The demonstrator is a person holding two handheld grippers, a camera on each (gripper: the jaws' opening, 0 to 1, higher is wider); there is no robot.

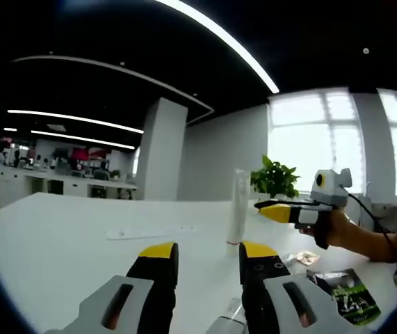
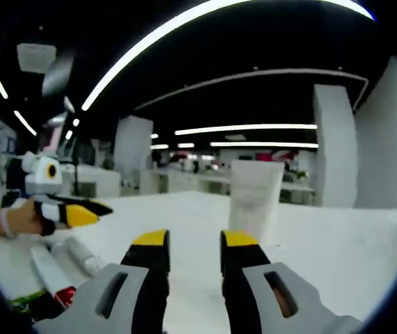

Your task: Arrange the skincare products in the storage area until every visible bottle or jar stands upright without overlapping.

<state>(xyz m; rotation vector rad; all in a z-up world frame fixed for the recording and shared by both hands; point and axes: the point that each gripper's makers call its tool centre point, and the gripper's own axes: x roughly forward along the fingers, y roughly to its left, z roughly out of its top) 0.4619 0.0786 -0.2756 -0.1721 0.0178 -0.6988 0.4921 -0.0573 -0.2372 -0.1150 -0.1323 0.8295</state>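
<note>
Left gripper view: left gripper [image 1: 206, 256] is hovering low over the white desk [image 1: 52, 236], jaws parted and released, nothing between them. A flat white strip [image 1: 149, 232] is lying on the desk ahead-left. A pale tube [image 1: 238, 207] is standing upright just past the jaw tips. Right gripper [image 1: 273, 211] is coming in from the right, held in a hand [image 1: 331, 227], its yellow tips pointing at the tube, close beside it; contact unclear. Dark green packet [image 1: 345, 294] is lying flat at lower right.

Right gripper view: left gripper [image 2: 83, 211] is showing at left, over several tubes [image 2: 69, 259] lying flat on the desk. Right gripper [image 2: 194, 241] is sitting with jaws apart, gripping nothing. The upright tube [image 2: 255, 192] is standing just beyond the right jaw, apart from the lying ones.
</note>
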